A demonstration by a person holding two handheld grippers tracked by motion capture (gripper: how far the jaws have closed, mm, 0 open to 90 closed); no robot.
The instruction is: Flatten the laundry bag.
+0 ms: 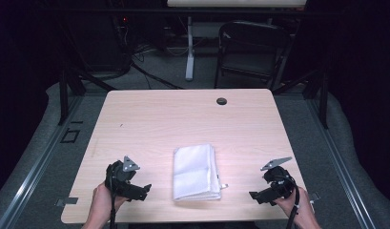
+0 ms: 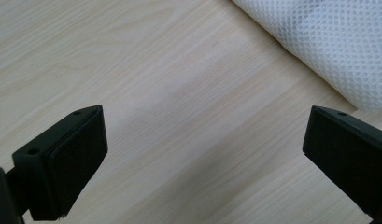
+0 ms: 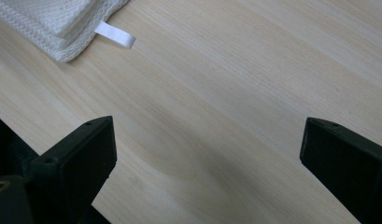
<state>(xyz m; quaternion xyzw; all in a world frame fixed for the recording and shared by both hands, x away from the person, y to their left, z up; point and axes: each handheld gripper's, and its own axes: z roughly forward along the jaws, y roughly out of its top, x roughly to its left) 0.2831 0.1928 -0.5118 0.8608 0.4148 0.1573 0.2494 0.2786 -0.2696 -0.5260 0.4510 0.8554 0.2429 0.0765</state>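
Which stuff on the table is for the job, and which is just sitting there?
For the job:
folded white towel
left tool, open
right tool, open

Just there:
small black disc near the table's far edge
folding chair behind

towel: cut off at top edge | forearms: cut off at bottom edge

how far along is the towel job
The towel lies folded into a neat rectangle on the table, so either the folding looks done or unfolding has not started. Nothing is in hand: the left gripper and right gripper sit either side of it, jaws wide open over bare wood. Left, at most: moving it or opening it out.
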